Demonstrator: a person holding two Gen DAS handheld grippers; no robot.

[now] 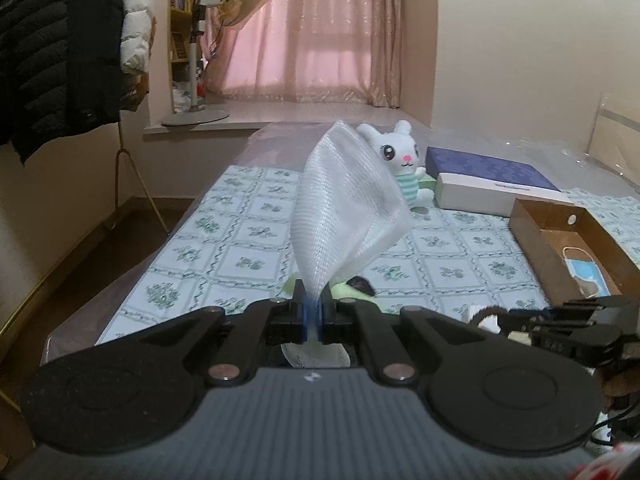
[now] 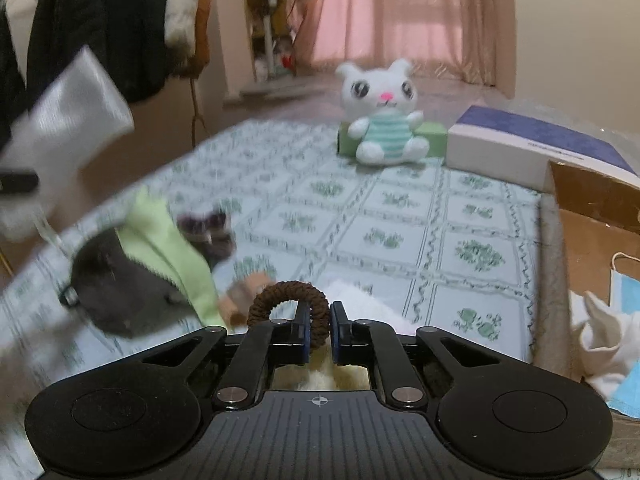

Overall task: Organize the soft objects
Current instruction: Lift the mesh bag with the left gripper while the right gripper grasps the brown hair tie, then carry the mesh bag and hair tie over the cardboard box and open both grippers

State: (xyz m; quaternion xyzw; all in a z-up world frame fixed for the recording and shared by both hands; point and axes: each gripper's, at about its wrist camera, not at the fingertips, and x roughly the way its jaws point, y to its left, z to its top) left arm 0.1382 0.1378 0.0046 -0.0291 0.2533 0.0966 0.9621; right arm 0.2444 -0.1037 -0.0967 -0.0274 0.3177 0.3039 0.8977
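My left gripper (image 1: 314, 304) is shut on the lower corner of a white mesh cloth (image 1: 344, 208), which stands up above the fingers and hides part of a white bunny plush (image 1: 400, 156). In the right wrist view the same cloth (image 2: 68, 120) hangs blurred at the far left. My right gripper (image 2: 319, 320) is shut on one side of a brown hair tie (image 2: 288, 296), whose loop sticks up to the left of the fingers. Under it lies something white and fluffy (image 2: 360, 300). The bunny plush (image 2: 384, 120) sits upright at the back against a green block (image 2: 434, 136).
A green cloth (image 2: 172, 248) and a dark grey item (image 2: 120, 288) lie on the patterned sheet (image 2: 400, 220) at left. A brown cardboard box (image 2: 592, 208) at right holds a blue mask (image 2: 624, 292) and white cloth (image 2: 604, 336). A blue-topped box (image 2: 520, 148) stands behind. Coats (image 1: 60, 60) hang left.
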